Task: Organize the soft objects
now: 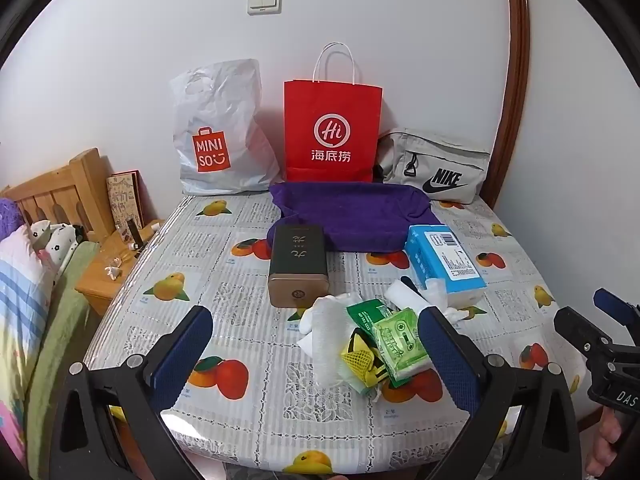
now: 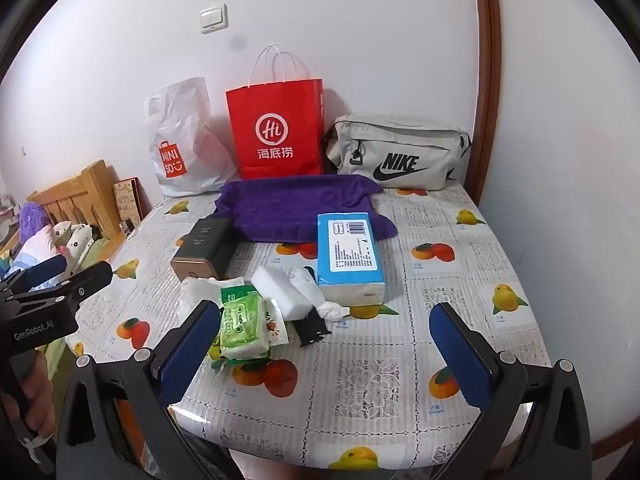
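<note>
Hovering over the bench [image 1: 248, 408], the left gripper [image 1: 316, 344] spreads its fingers around nothing, framing the soft pile [image 1: 360, 344], likely the first pick. Right view: right gripper [image 2: 324, 340] equally wide, empty, pile [image 2: 248, 320] by its left finger; bags [image 2: 276, 128] wait behind.

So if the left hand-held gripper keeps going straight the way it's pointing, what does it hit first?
Probably the pile of small soft packets: the open left hand-held gripper points down at it, nearest the white cloth. Depth is unclear.
</note>
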The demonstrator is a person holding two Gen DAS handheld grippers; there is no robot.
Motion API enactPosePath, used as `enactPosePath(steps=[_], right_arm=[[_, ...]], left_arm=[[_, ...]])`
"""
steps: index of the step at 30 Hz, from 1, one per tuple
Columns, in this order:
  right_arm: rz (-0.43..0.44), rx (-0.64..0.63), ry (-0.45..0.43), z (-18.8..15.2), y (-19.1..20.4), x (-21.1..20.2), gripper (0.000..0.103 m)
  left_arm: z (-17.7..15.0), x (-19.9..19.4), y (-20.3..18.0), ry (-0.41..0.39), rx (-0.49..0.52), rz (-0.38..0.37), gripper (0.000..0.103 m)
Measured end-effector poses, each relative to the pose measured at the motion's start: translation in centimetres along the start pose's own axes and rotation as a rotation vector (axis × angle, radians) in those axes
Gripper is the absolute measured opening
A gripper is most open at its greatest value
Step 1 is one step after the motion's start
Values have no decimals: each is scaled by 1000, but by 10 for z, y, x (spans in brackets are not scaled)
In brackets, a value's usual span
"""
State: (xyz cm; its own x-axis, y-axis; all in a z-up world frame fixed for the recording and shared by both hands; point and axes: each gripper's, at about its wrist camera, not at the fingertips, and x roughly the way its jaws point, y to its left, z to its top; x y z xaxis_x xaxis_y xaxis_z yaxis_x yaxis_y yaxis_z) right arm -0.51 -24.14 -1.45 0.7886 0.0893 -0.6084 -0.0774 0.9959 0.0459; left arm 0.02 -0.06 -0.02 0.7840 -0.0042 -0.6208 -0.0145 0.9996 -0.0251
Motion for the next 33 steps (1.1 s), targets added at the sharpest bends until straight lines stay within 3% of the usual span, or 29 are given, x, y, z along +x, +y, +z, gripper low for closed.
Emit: enactPosePath(steps=[33], right_arm=[[16, 10, -7, 2, 4, -4, 103]], left_arm=[[1, -7, 6, -4, -12, -11, 103]])
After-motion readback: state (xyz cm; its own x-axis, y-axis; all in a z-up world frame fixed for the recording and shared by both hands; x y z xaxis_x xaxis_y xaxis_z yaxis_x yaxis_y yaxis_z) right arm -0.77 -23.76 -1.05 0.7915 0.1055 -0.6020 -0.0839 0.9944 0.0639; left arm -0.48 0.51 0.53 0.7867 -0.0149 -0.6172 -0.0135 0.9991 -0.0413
